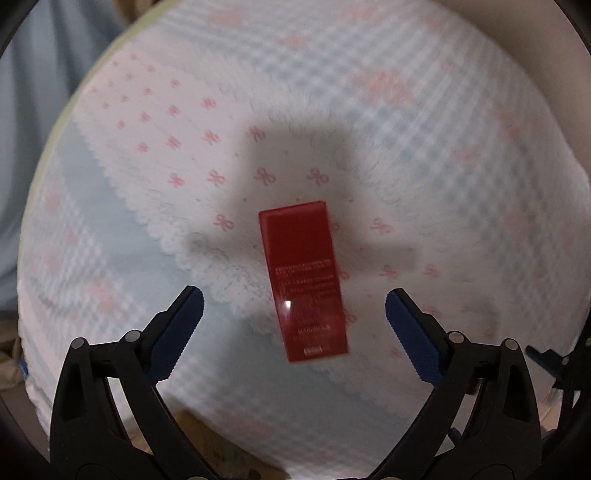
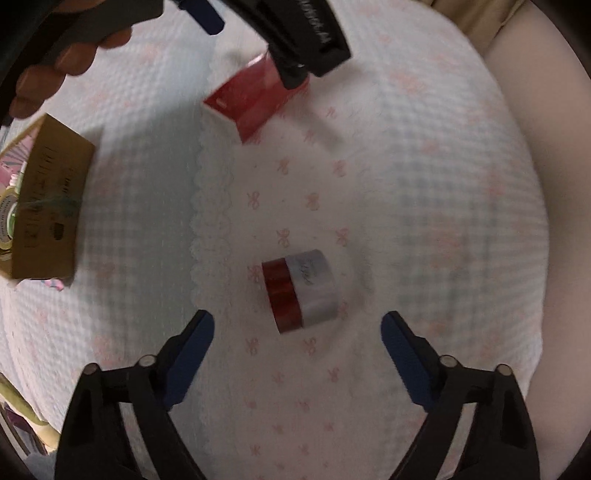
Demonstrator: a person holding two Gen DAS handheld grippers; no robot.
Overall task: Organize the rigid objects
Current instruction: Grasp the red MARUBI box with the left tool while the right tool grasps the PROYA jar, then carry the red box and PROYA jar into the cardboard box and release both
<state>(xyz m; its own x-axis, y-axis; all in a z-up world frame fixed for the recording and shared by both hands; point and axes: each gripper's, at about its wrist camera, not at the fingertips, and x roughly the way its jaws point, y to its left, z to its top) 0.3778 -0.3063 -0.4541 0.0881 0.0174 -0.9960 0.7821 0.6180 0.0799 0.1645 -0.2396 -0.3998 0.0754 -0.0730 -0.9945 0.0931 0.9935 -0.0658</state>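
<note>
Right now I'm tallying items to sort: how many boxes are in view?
2. A red box lies on the patterned cloth beneath the left tool; a gold box stands at the cloth's left edge. Others may be hidden.

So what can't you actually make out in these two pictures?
- Red box, left wrist view: the small white print is blurred and unreadable.
- Same red box, right wrist view: its far end is hidden by the left gripper.
- Red and silver box, right wrist view: the script on its silver half is too blurred to read.
- Gold box, right wrist view: motion blur smears its lettering, and the items behind it are cut off by the frame edge.
</note>
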